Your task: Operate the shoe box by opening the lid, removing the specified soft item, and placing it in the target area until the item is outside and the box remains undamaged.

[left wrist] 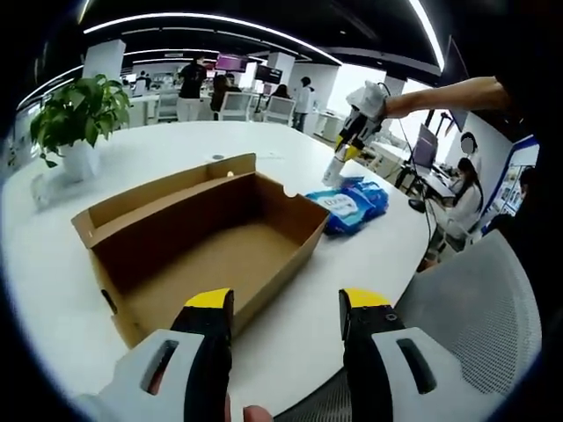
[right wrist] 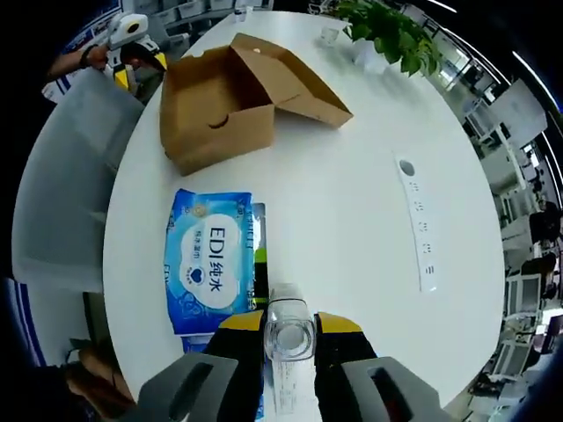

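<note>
In the left gripper view, a potted plant (left wrist: 77, 114) stands at ten o'clock on the white bench (left wrist: 369, 264). Right of it, near the centre, sits the cardboard shoe box (left wrist: 202, 242), its lid folded back on the far side and its inside bare brown card. The left gripper (left wrist: 286, 312) hovers at six o'clock just short of the box's near corner, its yellow-tipped jaws wide apart with nothing between them. At two o'clock from the box, just off its right end, lies the blue wipes pack (left wrist: 352, 204), the soft item, out on the bench; its label is too small to read here. Above the pack, at one o'clock, the right gripper (left wrist: 339, 167) reaches in on a person's arm and grips a clear bottle (left wrist: 334, 170).

In the right gripper view, the left gripper (right wrist: 132, 66) shows at eleven o'clock beside the open shoe box (right wrist: 220, 110), which is near the bench (right wrist: 352, 229) edge. Below the box, left of centre, the wipes pack (right wrist: 208, 259) lies flat, well apart from the box, its blue face printed "EDI" with Chinese characters beside it. Along the pack's right edge lies a dark strip with a green patch; I cannot tell what it is. At six o'clock the right gripper (right wrist: 288, 327) has its jaws closed in on the clear bottle (right wrist: 289, 330), seen from the top. At three o'clock a white power strip (right wrist: 417, 220) lies on the bench, and the potted plant (right wrist: 391, 35) stands at one o'clock.
</note>
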`<state>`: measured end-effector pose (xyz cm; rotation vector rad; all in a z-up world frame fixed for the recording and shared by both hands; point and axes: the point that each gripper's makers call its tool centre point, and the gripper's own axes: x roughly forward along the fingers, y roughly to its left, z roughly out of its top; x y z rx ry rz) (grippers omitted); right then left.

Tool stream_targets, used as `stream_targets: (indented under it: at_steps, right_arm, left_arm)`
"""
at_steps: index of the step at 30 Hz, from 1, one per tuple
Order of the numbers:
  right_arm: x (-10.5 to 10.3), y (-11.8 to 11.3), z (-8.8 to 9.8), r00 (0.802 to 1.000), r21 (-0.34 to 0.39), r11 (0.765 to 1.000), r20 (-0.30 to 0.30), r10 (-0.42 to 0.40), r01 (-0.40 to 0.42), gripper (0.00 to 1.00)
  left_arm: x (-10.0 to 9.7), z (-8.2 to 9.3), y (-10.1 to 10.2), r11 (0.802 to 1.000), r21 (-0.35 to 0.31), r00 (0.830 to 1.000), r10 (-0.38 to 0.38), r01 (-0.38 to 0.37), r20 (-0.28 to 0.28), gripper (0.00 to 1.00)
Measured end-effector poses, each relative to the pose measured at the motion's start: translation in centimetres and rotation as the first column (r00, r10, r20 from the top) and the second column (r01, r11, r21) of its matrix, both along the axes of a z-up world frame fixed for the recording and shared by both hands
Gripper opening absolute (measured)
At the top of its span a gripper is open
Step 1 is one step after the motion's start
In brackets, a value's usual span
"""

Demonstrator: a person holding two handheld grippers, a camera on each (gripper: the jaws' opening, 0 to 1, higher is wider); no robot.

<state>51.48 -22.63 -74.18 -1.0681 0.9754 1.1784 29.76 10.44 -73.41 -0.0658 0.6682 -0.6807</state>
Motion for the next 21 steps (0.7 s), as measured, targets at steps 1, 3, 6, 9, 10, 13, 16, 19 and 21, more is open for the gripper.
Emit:
stream_targets:
  at_steps: [1,3,6,9,10,13,16,19,21]
  right_arm:
    - [0.1,0.0,-0.2,1.000,-0.003,1.000,-0.002,0.002,-0.002,0.17]
    - [0.4,-0.3,-0.5,1.000,-0.015,1.000,-0.003,0.005,-0.005,0.17]
    - [0.6,-0.4,-1.0,1.000,-0.026,1.000,-0.009,0.011,-0.011,0.17]
    - [0.7,-0.5,-1.3,1.000,-0.036,0.999,-0.010,0.017,-0.018,0.17]
    - [0.7,-0.5,-1.4,1.000,-0.040,0.999,-0.011,0.019,-0.019,0.17]
    - [0.8,-0.6,-1.6,1.000,-0.047,0.999,-0.013,0.019,-0.020,0.17]
    - [0.8,-0.7,-1.7,1.000,-0.049,0.999,-0.016,0.023,-0.023,0.17]
    - [0.8,-0.9,-2.0,1.000,-0.056,0.998,-0.018,0.026,-0.027,0.17]
    - [0.7,-1.0,-2.1,0.999,-0.060,0.998,-0.022,0.027,-0.028,0.17]
  left_arm:
    - [0.0,0.0,0.0,1.000,0.001,1.000,0.001,-0.001,-0.001,0.49]
    - [0.0,0.0,0.1,1.000,0.001,1.000,0.003,-0.003,-0.002,0.49]
    - [0.0,0.0,0.1,1.000,0.002,1.000,0.007,-0.007,-0.003,0.49]
    - [0.0,0.0,0.1,1.000,0.004,1.000,0.009,-0.008,-0.005,0.49]
    - [0.0,-0.1,0.1,1.000,0.004,1.000,0.008,-0.008,-0.007,0.49]
    - [-0.1,0.0,0.0,1.000,-0.003,1.000,0.009,-0.009,-0.010,0.49]
    - [0.0,0.0,0.0,1.000,-0.002,1.000,0.009,-0.009,-0.011,0.49]
    - [0.0,-0.2,-0.1,1.000,0.001,1.000,0.007,-0.007,-0.015,0.49]
    - [0.0,-0.2,-0.2,1.000,0.001,1.000,0.005,-0.005,-0.017,0.49]
